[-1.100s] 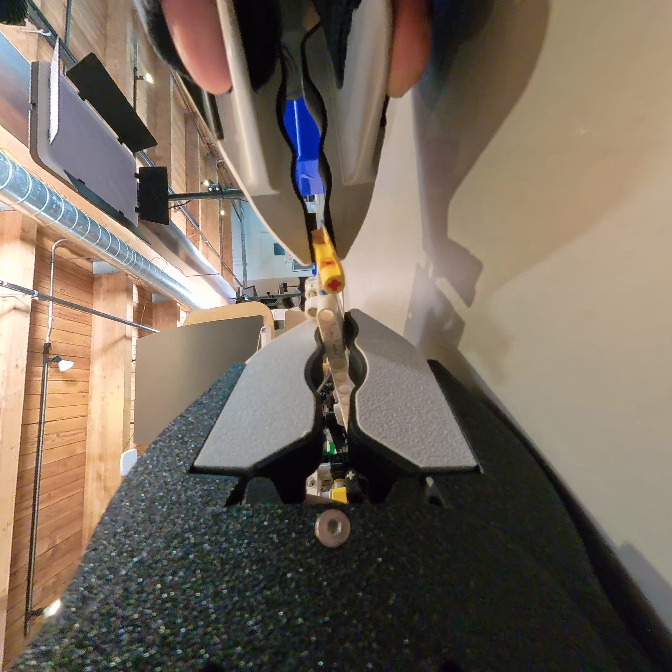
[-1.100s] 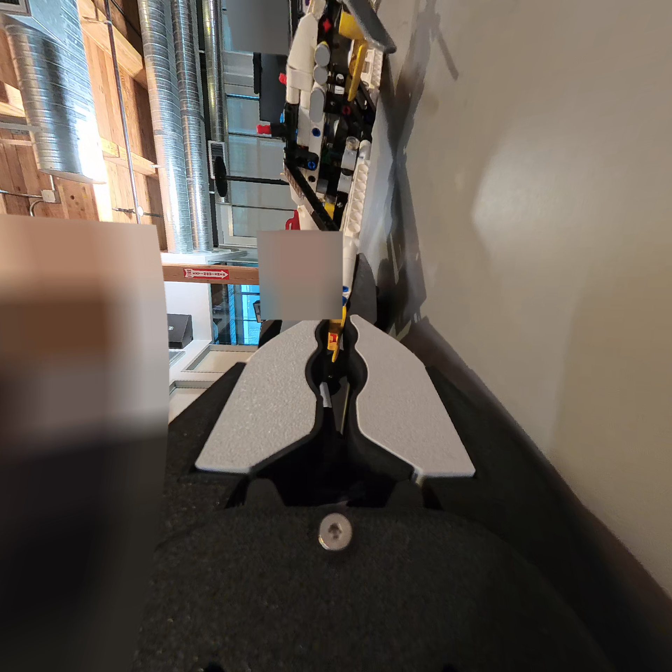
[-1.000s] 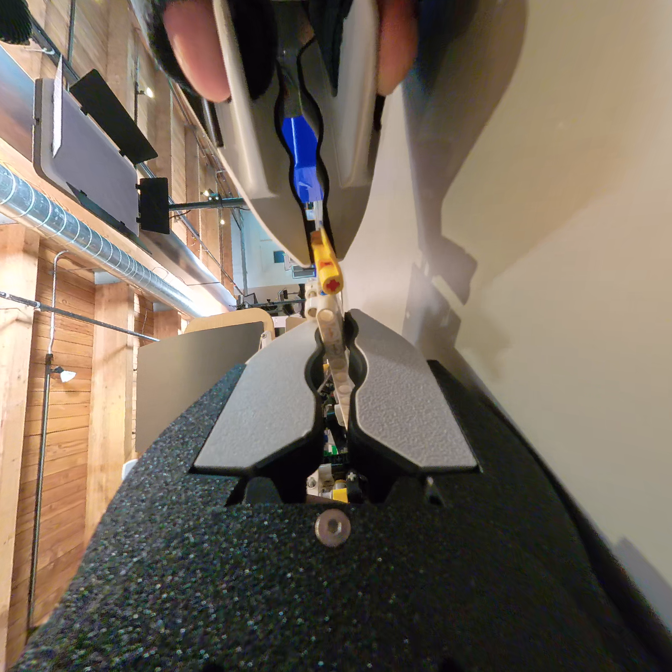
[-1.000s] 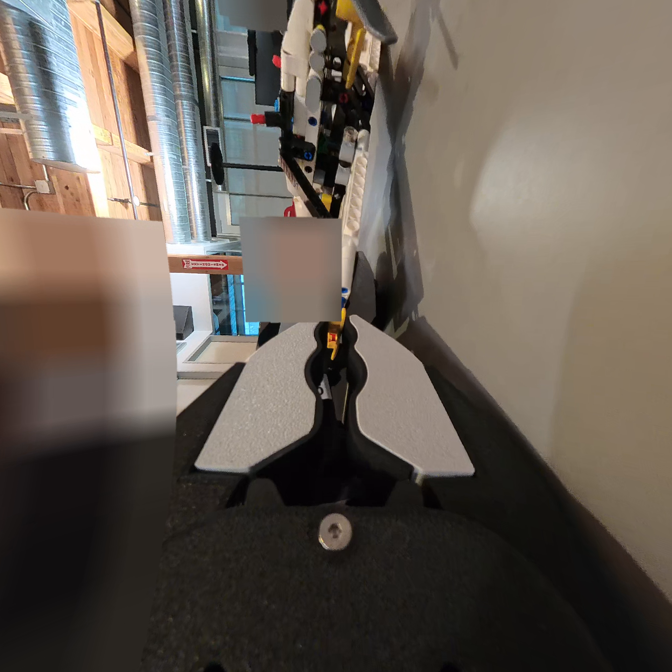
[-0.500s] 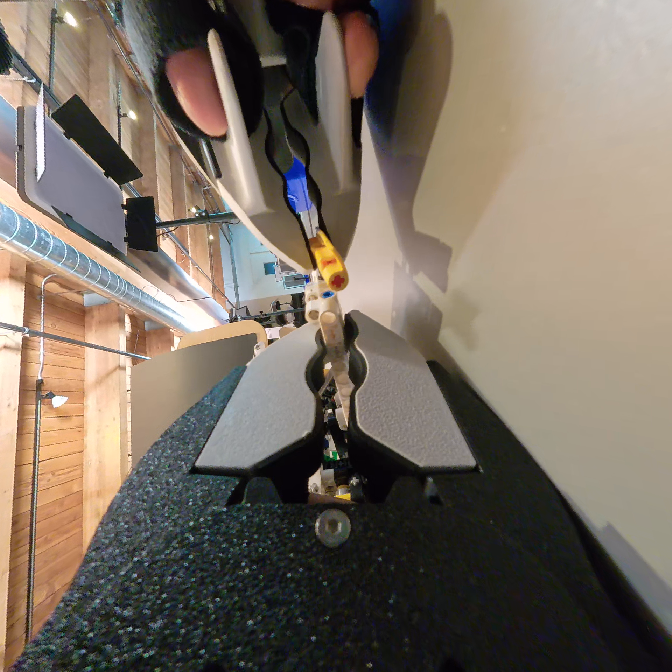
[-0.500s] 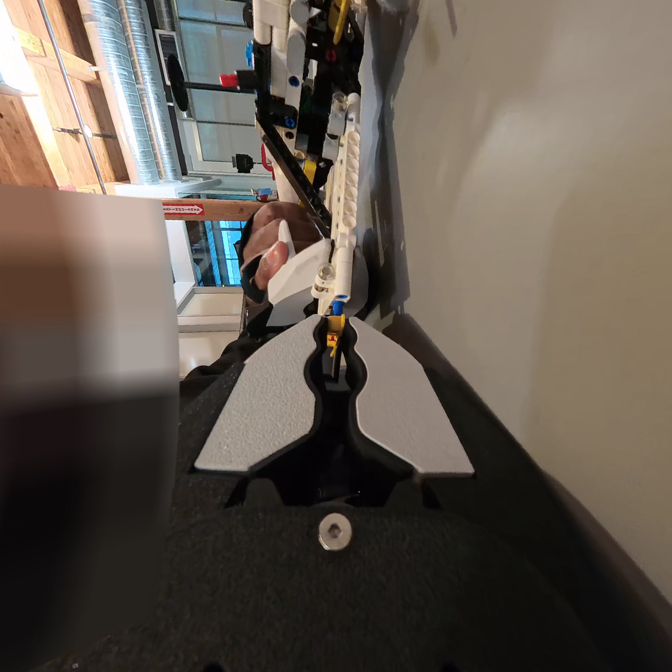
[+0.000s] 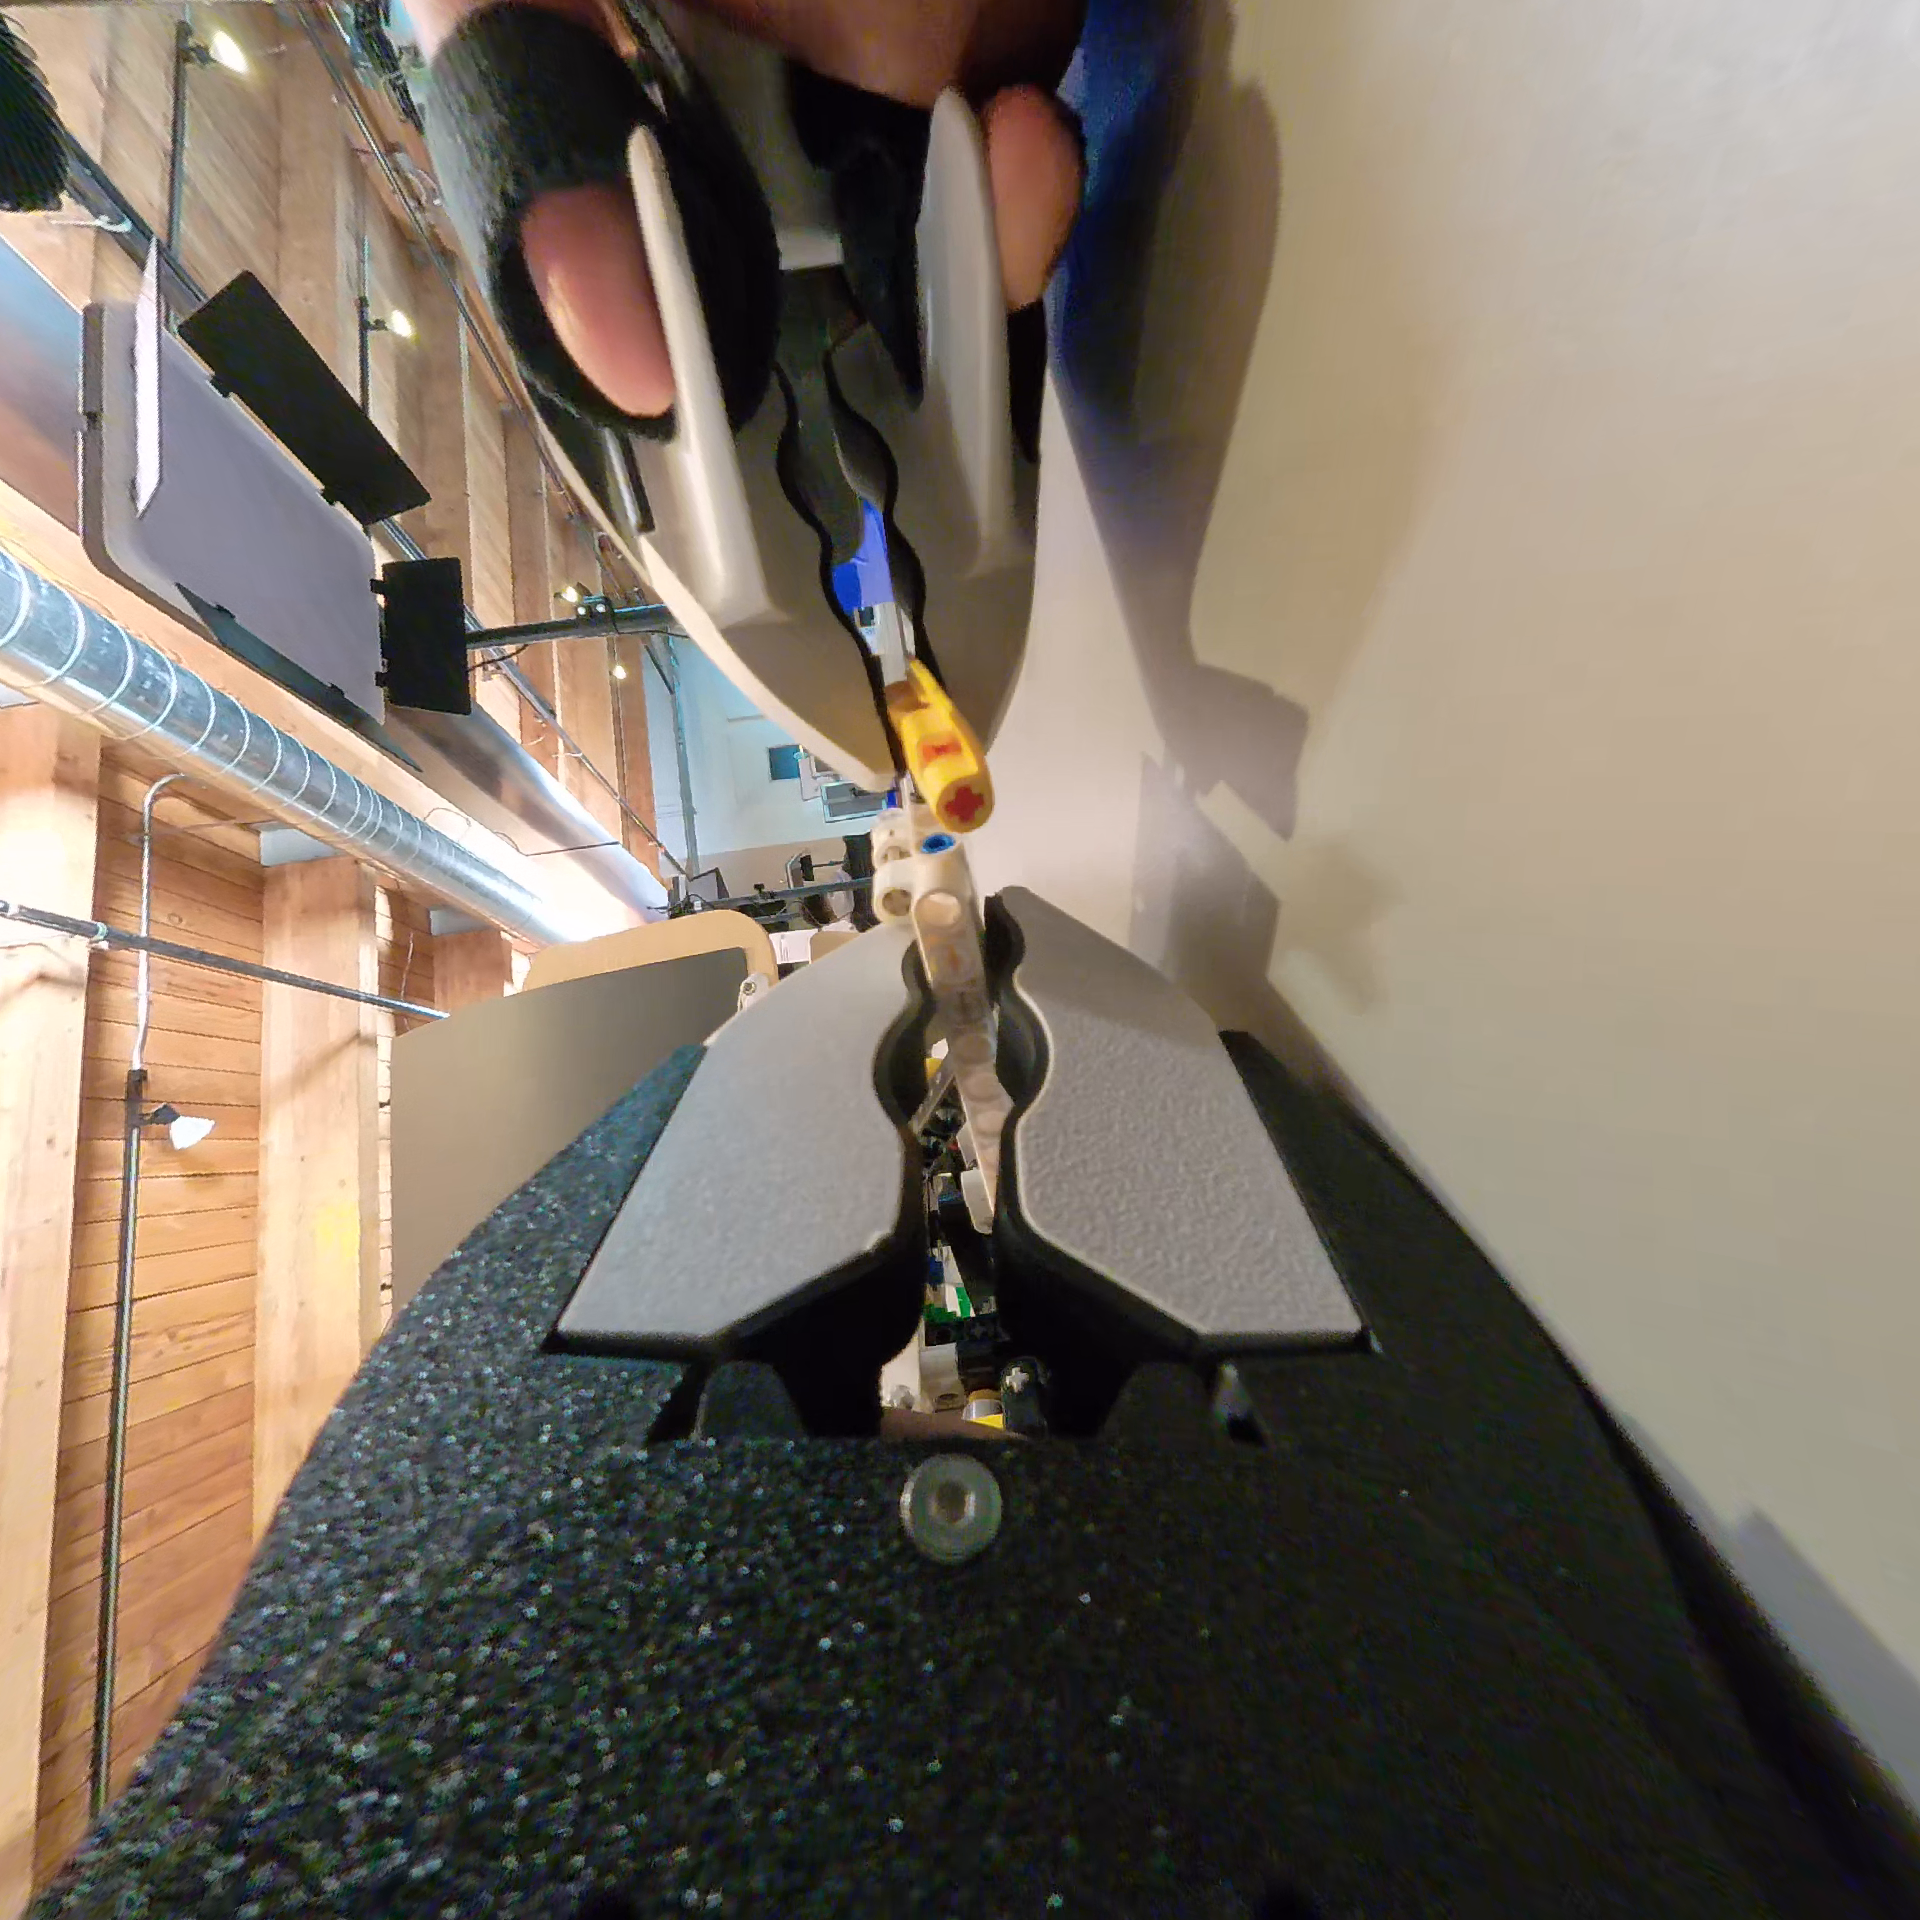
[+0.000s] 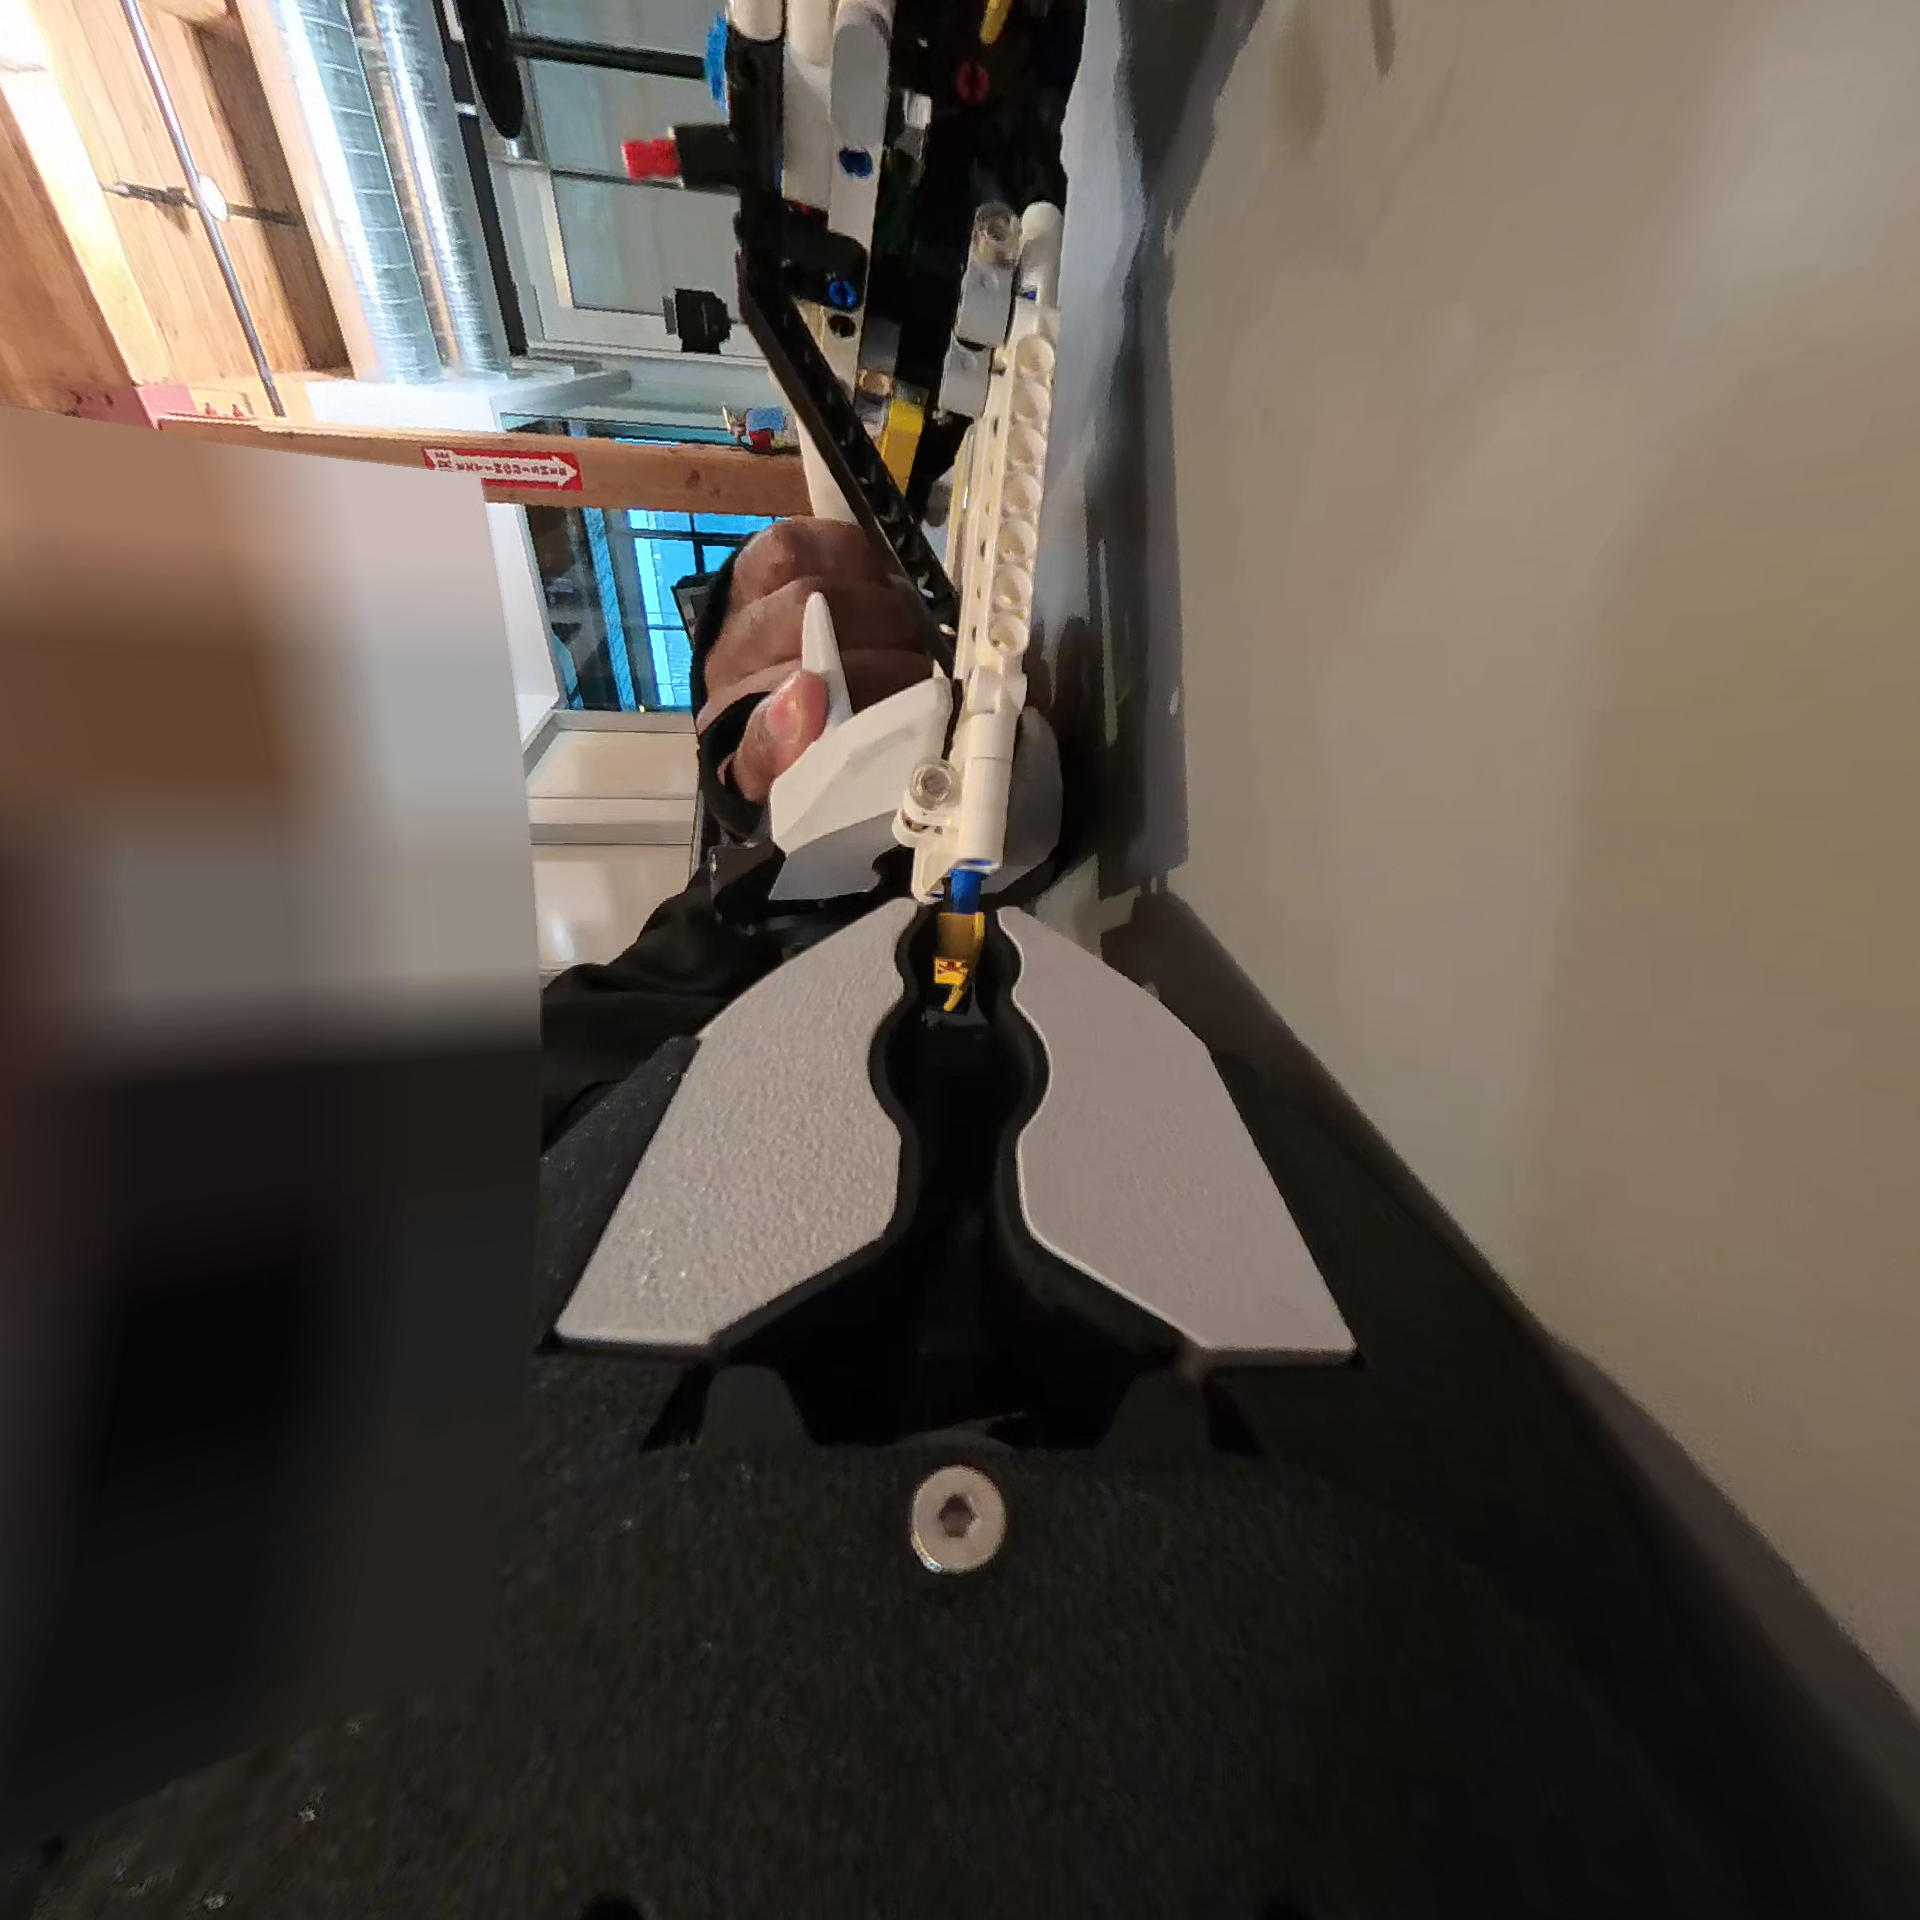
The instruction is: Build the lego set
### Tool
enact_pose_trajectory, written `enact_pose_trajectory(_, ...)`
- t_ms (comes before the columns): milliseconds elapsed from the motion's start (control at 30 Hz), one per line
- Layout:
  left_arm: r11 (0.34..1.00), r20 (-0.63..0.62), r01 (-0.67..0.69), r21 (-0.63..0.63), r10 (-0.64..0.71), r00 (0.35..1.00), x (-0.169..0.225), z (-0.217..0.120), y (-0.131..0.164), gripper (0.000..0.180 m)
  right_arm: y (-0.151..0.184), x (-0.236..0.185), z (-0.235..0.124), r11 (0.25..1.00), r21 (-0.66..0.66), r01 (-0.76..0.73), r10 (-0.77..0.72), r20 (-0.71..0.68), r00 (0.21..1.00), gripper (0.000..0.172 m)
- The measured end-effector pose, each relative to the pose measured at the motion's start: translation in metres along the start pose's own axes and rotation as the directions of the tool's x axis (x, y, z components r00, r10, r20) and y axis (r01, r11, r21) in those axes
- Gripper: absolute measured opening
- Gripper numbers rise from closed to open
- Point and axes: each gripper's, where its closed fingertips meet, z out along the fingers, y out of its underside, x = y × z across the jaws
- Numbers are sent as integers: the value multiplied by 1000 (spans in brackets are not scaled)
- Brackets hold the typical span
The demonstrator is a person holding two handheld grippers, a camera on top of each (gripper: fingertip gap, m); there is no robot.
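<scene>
The white perforated beam (image 7: 961, 997) of a building-brick model lay pinched between the left gripper's (image 7: 954, 940) grey fingers (image 7: 790, 1132), jaws narrow and pressed on either side of it. Its end, with a small white connector (image 7: 902, 868) and a blue pin (image 7: 938, 844), stuck out just past the fingertips. In the right wrist view the same beam (image 8: 1013, 520) ran up from that gripper to the rest of the model (image 8: 883, 156), a cluster of black, white, grey, yellow and red parts held in the air beside the pale tabletop (image 8: 1558, 623) (both cameras were rolled, so the table showed as a wall on the right).

The right gripper (image 8: 958, 925) was closed narrowly on a small yellow connector with a red axle end (image 7: 940, 764). From the left wrist view that piece (image 7: 940, 764) stood just beside the blue pin, tilted, apart from it by a thin gap. In the right wrist view the yellow connector (image 8: 956, 951) sat at the fingertip slot with the blue pin (image 8: 964, 891) right at its front; whether they touched I could not tell.

A bare hand in a black strap (image 7: 623, 260) gripped the right gripper's body; another hand (image 8: 800, 634) held the left gripper.

Around: wooden walls (image 7: 62, 1247), a silver duct (image 7: 260, 748), a grey panel (image 7: 239, 520), windows (image 8: 623, 208).
</scene>
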Motion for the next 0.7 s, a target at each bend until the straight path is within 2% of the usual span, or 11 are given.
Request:
enact_pose_trajectory(233,1000,16,20,1,-20,1000,-3,0,0,5,1,-5,0,998,-57,1,1,43,999,6)
enact_pose_trajectory(433,998,41,27,-49,-25,999,-5,3,8,7,-9,-5,0,998,44,42,-43,21,999,7)
enact_pose_trajectory(700,999,70,17,-45,-14,997,-7,8,11,8,-14,-8,-3,997,69,28,-32,56,998,7)
